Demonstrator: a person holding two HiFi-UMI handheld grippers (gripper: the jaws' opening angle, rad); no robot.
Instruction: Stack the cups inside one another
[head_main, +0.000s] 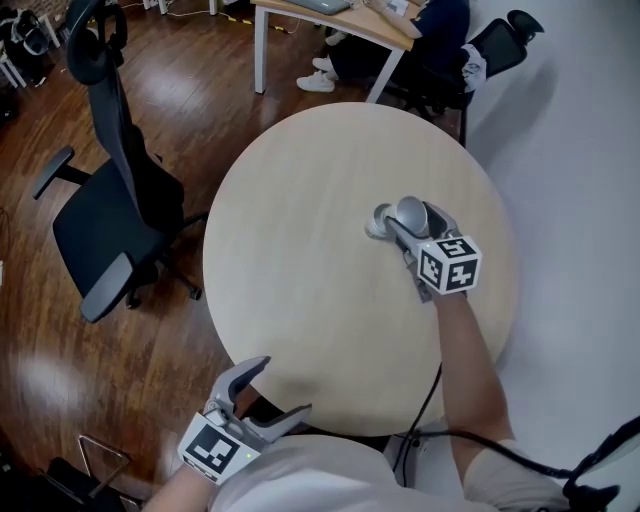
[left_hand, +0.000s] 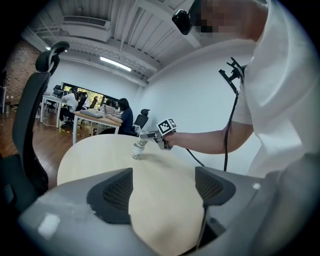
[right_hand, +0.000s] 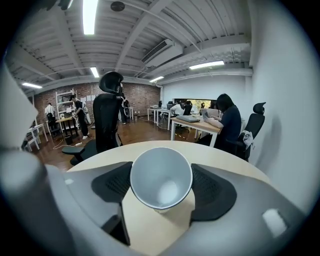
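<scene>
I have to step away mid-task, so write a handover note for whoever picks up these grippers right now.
Right gripper: shut on a white cup, which is tilted with its mouth toward that gripper's camera, over the far right part of the round table.
Left gripper: open and empty, at the table's near edge.
A second cup seems to stand on the table right under the held one. Whether they are nested cannot be told.
Done: one cup gripped.
Left: seat it in the other cup, then release.
</scene>
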